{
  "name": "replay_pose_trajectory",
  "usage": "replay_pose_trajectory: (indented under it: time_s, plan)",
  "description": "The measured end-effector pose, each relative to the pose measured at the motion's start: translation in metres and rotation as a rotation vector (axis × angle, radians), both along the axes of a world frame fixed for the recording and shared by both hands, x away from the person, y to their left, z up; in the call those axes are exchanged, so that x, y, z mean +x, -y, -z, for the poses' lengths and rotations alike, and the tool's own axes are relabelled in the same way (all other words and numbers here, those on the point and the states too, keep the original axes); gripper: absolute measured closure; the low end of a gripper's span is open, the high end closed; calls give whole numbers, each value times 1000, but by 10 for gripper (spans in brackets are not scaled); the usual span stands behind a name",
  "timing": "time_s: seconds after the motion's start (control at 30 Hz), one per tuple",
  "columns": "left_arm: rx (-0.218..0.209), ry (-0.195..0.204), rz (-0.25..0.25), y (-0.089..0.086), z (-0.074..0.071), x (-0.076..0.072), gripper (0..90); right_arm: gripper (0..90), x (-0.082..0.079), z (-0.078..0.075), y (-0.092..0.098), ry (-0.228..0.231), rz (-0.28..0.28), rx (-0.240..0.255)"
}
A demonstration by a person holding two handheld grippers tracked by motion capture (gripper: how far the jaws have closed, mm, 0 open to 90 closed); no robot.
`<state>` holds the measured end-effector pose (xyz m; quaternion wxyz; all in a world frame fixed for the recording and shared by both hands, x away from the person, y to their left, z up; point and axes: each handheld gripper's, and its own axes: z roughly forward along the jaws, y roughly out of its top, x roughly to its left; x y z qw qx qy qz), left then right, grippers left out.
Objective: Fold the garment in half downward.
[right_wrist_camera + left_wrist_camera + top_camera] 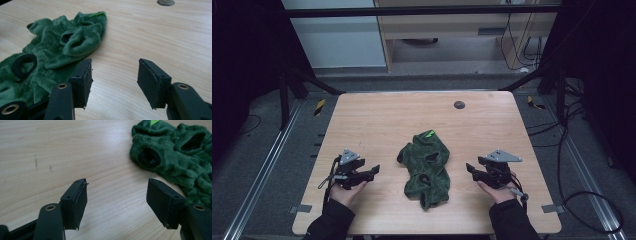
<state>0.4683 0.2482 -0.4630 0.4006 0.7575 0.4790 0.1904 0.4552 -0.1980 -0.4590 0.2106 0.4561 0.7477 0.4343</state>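
A crumpled green fleece garment [426, 166] with dark openings and a bright green tag lies in the middle of the wooden table [377, 115]. My left gripper [373, 171] is held to its left, jaws open and empty, pointing toward it. From the other side my right gripper [471, 170] faces the garment, also open with nothing between the jaws. In the left gripper view the garment [175, 155] lies ahead to the right of the gripper [116, 195]. In the right gripper view the garment [55, 47] spreads to the left, just beside the left jaw of the gripper [115, 75].
A small round dark grommet [459, 104] sits in the table near its far edge. Beyond the table are a black frame, floor cables [572, 150] at the right, and pale cabinets. Bare wood surrounds the garment on all sides.
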Motion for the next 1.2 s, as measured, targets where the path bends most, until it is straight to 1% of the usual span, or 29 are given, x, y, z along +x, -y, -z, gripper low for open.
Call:
replay_pose_trajectory:
  time_s: [0.07, 0.1, 0.2, 0.27, 0.4, 0.47, 0.63, 0.7, 0.77, 1.03, 1.17, 1.2]
  plan:
    - [-2, 7, 9, 3, -3, 4, 327, 451, 1, -1, -1, -4, -2, 6]
    - [-5, 10, 14, 5, -5, 6, 327, 454, 4, -4, -4, 4, -3, 17]
    - [-12, 22, 30, 10, -10, 10, 327, 457, 6, -7, -5, 7, -6, 18]
    - [-9, 26, 37, 12, -13, 12, 328, 459, 8, -9, -7, 12, -5, 20]
    - [-13, 31, 45, 16, -16, 15, 333, 459, 14, -12, -10, 2, -16, 20]
    - [-10, 25, 51, 17, -17, 17, 332, 465, 17, -13, -12, -1, -16, 15]
    - [-2, 28, 55, 21, -18, 24, 331, 472, 21, -15, -15, 0, -21, 9]
    - [0, 29, 60, 23, -19, 27, 332, 479, 23, -16, -17, 13, -19, 8]
    - [-2, 31, 67, 25, -20, 29, 333, 482, 25, -18, -20, 16, -21, 13]
    - [-4, 36, 89, 31, -29, 39, 352, 495, 35, -25, -28, 17, -25, 13]
    - [10, 35, 96, 36, -33, 46, 356, 500, 40, -29, -32, 14, -29, 5]
    - [16, 35, 94, 38, -33, 47, 359, 502, 42, -29, -34, 7, -27, 6]
